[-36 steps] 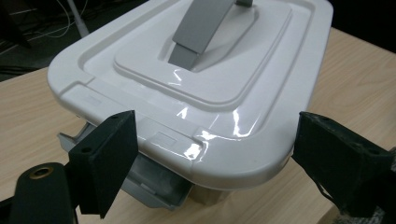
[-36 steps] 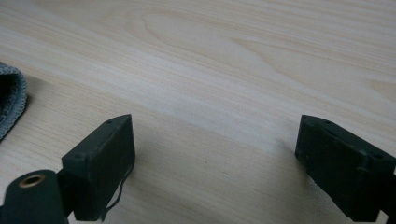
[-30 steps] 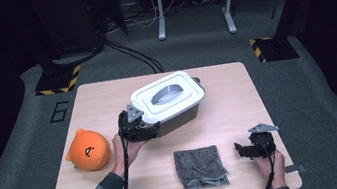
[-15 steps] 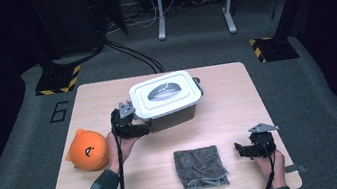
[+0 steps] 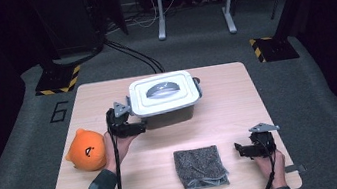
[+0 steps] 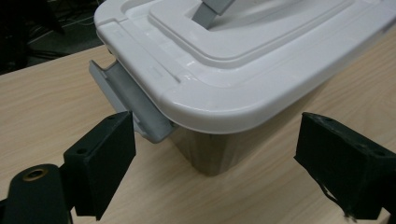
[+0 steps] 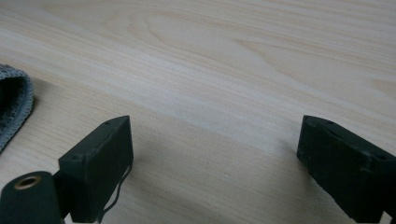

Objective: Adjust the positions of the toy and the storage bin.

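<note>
A clear plastic box with a white lid (image 5: pixel 164 95) sits level at the back middle of the table. Its grey side latch (image 6: pixel 135 105) hangs just ahead of my left jaw. My left gripper (image 5: pixel 140 127) is at the box's near left corner, open. The corner (image 6: pixel 210 116) lies between the jaws without the pads touching it, and the jaws have just been opening a little. My right gripper (image 5: pixel 239 150) rests open near the front right, over bare wood (image 7: pixel 224 172). Its jaws have also just widened slightly, with nothing between them.
A folded grey cloth (image 5: pixel 200 167) lies at the front middle, just left of the right gripper; its edge (image 7: pixel 11 107) shows in the right gripper view. An orange plush toy (image 5: pixel 85 150) sits at the table's left edge (image 5: pixel 66 165).
The box looked tilted and a little nearer a second ago; now it sits level. My left gripper shifted slightly leftward at its corner. The right gripper has kept still.
</note>
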The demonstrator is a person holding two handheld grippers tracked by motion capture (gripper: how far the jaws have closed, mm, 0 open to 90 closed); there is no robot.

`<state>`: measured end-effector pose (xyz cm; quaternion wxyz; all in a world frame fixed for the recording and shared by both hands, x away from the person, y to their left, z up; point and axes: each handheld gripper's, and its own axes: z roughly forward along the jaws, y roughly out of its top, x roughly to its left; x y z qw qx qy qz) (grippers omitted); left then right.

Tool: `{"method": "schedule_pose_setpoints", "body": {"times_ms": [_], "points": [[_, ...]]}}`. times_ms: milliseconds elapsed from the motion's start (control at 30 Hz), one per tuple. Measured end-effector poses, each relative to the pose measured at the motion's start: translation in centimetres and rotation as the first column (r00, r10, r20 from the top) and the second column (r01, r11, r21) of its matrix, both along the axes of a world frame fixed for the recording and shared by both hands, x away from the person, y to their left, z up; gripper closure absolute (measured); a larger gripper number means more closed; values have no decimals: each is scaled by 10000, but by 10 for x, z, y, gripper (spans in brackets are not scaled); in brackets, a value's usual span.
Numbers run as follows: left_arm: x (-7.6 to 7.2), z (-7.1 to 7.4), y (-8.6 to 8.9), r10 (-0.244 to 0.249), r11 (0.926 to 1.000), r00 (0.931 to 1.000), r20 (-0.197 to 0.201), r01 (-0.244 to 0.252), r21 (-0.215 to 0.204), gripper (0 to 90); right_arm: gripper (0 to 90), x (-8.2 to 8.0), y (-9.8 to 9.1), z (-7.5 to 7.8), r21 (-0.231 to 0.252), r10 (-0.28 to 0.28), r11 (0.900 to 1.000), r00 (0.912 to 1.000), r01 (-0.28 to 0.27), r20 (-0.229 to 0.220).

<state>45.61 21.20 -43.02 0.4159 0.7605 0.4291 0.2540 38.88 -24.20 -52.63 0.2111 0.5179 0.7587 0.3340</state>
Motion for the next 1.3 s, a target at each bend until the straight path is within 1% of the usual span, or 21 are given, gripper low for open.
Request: {"method": "schedule_pose_setpoints", "body": {"times_ms": [67,233,267,300,333,367,400,433,467,533,600,700,733,867,900,1000,1067,1133,1167,1233,1300], "points": [[-9,-3,-3,-219,9997,9998,30,220,-65,101,92,1,-2,1,303,-59,9995,9999,62,-98],[-22,-10,-7,-568,9984,9982,-165,568,-13,85,88,3,-2,4,290,27,9996,10000,-25,-77],[-26,-13,-9,-608,9981,9981,-86,608,-9,82,90,4,-1,6,316,1,9995,10000,-1,-3],[-32,-19,-11,-710,9974,9973,-195,712,86,75,87,7,0,11,388,95,9992,9999,-97,36],[-32,-19,-11,-710,9974,9973,-195,712,86,69,88,8,0,13,475,147,9988,9998,-152,91],[-40,-26,-12,-885,9959,9955,-326,890,136,64,87,10,1,17,570,196,9982,9998,-200,84],[-40,-26,-12,-885,9959,9955,-326,890,136,59,86,11,2,19,608,225,9979,9997,-232,136],[-46,-35,-13,-978,9952,9936,-571,982,33,45,84,13,3,22,637,291,9975,9994,-301,171],[-46,-35,-13,-978,9952,9936,-571,982,33,31,84,13,3,22,637,291,9975,9994,-301,171],[-55,-49,-14,-1114,9931,9904,-819,1139,265,19,78,18,7,30,751,425,9962,9987,-444,274],[-58,-53,-13,-1092,9932,9901,-880,1123,319,11,77,21,8,33,724,504,9960,9983,-525,301],[-65,-69,-10,-1073,9929,9859,-1287,1129,363,6,76,30,16,47,699,783,9942,9960,-813,439],[-68,-77,-8,-1045,9924,9845,-1412,1125,498,3,76,33,18,50,735,835,9935,9954,-869,475],[-72,-86,-6,-979,9926,9839,-1498,1073,562,1,75,41,23,57,786,1003,9915,9936,-1042,515],[-74,-90,-5,-1002,9906,9838,-1490,1127,779,0,74,49,27,63,777,1114,9903,9922,-1156,566],[-75,-93,-4,-978,9913,9829,-1560,1101,718,0,74,55,30,67,870,1215,9882,9912,-1258,534],[-74,-97,-4,-1030,9904,9788,-1773,1174,729,0,75,67,38,74,996,1437,9839,9884,-1481,500],[-74,-98,-4,-1048,9903,9782,-1794,1192,713,0,76,71,40,76,986,1481,9833,9874,-1531,560],[-73,-99,-5,-1086,9882,9755,-1912,1268,857,0,75,78,43,80,966,1564,9822,9862,-1611,543],[-74,-99,-6,-1075,9879,9769,-1849,1259,909,0,77,80,45,81,1034,1527,9821,9868,-1576,535],[-74,-100,-7,-1150,9843,9739,-1955,1382,1095,0,76,89,49,87,1088,1605,9801,9853,-1661,587]]}}
